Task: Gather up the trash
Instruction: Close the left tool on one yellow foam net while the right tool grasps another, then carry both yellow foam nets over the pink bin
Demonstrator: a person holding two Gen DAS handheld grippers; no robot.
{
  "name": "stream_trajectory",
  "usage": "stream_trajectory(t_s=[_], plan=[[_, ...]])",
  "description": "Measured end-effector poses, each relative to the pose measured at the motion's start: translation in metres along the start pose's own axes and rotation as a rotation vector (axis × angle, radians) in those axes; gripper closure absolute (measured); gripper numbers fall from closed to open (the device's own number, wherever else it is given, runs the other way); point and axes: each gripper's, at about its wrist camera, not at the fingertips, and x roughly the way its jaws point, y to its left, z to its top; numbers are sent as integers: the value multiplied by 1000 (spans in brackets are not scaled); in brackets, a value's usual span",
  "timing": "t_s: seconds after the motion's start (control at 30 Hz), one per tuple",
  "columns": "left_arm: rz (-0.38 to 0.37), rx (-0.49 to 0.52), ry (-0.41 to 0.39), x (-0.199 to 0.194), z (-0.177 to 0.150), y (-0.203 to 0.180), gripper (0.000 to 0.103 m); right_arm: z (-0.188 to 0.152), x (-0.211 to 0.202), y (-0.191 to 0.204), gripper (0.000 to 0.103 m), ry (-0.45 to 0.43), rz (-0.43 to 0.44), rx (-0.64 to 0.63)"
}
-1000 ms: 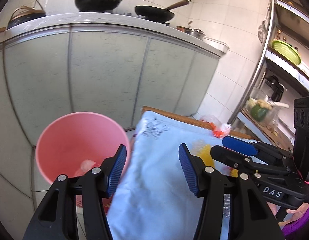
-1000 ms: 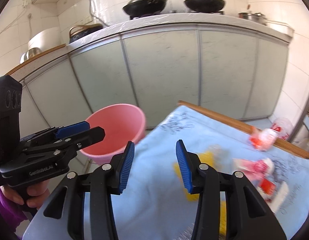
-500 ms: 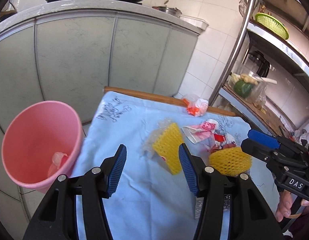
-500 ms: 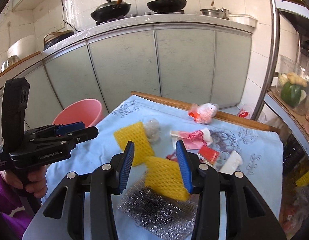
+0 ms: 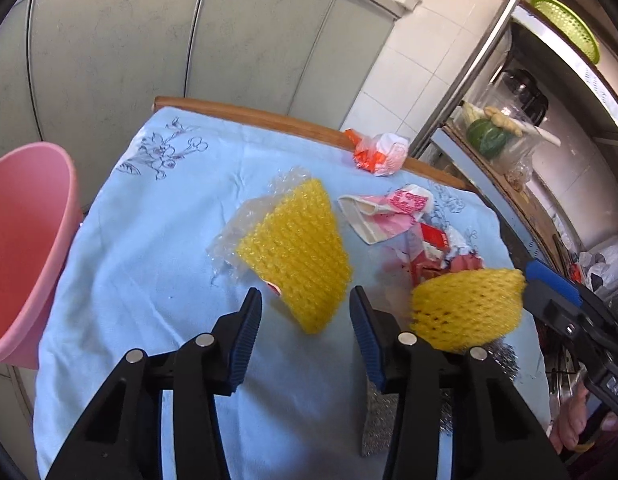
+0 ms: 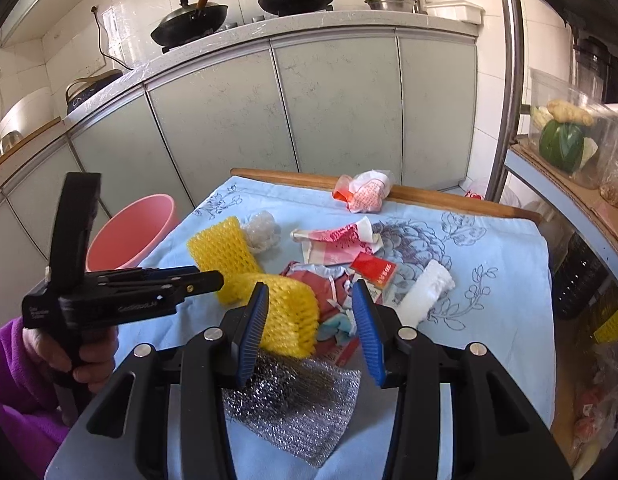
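Trash lies on a table under a light blue cloth. My left gripper hangs over it with its jaws closing. The near tip of a flat yellow foam net sits between the pads, and neither pad presses on it. A second, rounder yellow foam net rests on a silver bubble bag. My right gripper straddles that net: it meets the left pad, with a gap to the right pad. A pink bin stands off the table's left side.
Further back lie a pink-white wrapper, a red packet, a white foam piece, clear plastic and an orange-white bag at the wooden far edge. Cabinets stand behind. A metal shelf with vegetables is close on the right.
Both views have swung from the pink bin to the trash on the table and come lower and closer. The left jaws have narrowed. The right jaws keep the same width.
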Motion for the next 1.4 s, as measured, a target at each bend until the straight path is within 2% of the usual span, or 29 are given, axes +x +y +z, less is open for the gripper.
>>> stream_trajectory(t_s=[0.07,0.1,0.17,0.2,0.33,0.7,0.73,0.77,0.87,1.17,1.4], plan=[[-9,-23,13,7,1,2,70,-2,0,-1,59,7,9,3],[-11,-29,17,10,2,3,79,-4,0,-1,59,11,18,2],[-21,-32,33,14,1,3,91,-5,1,1,59,20,26,-4],[-26,-30,36,15,1,2,93,-5,2,2,59,26,31,-6],[-34,32,17,5,-1,-7,94,-5,8,9,59,43,57,-15],[-26,175,-117,-47,-3,-28,95,-3,14,10,59,51,58,2],[-24,178,-126,-51,-3,-28,95,-4,13,10,65,51,60,6],[-21,179,-136,-55,-2,-27,95,-4,12,11,75,53,61,7],[-15,175,-163,-66,-1,-27,95,-6,12,13,93,69,50,0],[2,147,-245,-102,-3,-19,95,-7,-7,27,97,33,57,-47],[44,120,-326,-131,1,-6,95,11,-29,40,97,-63,60,-90]])
